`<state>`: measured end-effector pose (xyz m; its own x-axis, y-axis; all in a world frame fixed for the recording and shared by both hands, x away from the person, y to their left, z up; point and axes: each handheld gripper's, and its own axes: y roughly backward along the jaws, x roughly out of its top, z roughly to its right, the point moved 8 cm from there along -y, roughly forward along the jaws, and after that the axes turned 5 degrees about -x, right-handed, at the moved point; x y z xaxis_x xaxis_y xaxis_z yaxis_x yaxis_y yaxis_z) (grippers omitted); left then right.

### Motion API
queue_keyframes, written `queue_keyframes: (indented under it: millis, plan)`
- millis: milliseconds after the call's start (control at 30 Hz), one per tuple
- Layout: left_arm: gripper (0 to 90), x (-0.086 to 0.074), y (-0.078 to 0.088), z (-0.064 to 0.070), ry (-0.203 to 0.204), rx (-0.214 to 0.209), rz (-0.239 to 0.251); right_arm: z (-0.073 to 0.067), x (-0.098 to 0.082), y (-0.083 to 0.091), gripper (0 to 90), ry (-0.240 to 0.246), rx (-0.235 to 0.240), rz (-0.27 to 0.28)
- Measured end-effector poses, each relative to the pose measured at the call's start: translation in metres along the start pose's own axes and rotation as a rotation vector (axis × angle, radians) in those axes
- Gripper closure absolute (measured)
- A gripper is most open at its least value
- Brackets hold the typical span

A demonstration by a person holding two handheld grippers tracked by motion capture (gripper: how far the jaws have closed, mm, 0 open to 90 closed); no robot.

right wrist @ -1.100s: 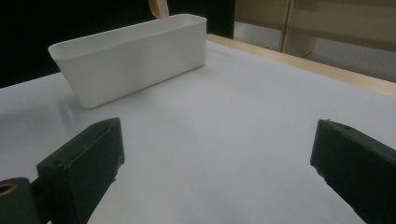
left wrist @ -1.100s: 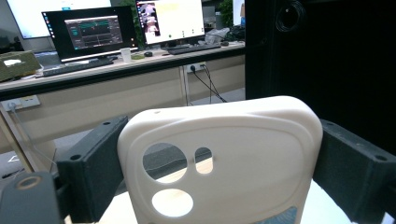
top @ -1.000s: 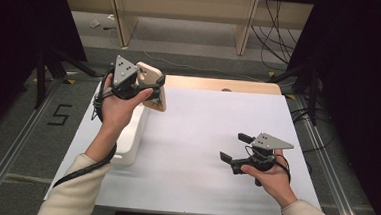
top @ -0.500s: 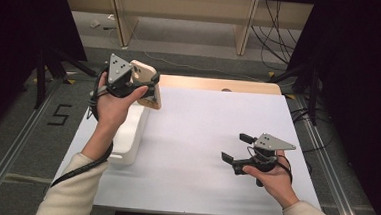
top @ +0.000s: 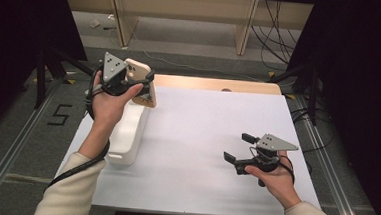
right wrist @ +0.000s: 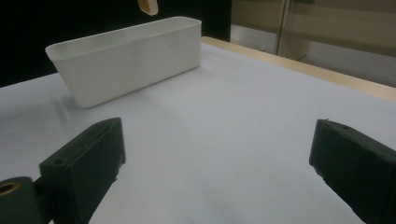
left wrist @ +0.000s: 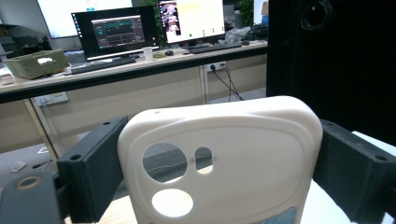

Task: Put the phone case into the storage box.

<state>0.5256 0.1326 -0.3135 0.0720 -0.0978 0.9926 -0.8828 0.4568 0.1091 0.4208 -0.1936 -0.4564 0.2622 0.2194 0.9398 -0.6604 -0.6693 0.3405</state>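
The phone case, cream-coloured with round camera holes, sits clamped between the two black fingers of the left gripper, which press on its side edges. In the high view the case is held up in the air above the far end of the white bin, tilted, near the far left corner of the table. The bin lies lengthwise along the table's left edge, under the left hand. Well apart, on the near right side, the right gripper hovers low over the white table top with its fingers spread wide and nothing between them, pointing toward the bin.
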Motion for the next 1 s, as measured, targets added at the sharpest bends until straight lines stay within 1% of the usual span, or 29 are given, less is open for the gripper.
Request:
queue_keyframes:
  millis: [233,1000]
  plan:
    - [10.0,-0.001,0.001,-0.005,-0.005,0.013,-0.004,0.003,-0.001,0.002,4.4,-0.002,-0.01,-0.002]
    - [10.0,-0.006,0.001,-0.017,-0.001,0.042,-0.014,0.006,-0.001,0.005,4.4,-0.007,-0.023,0.002]
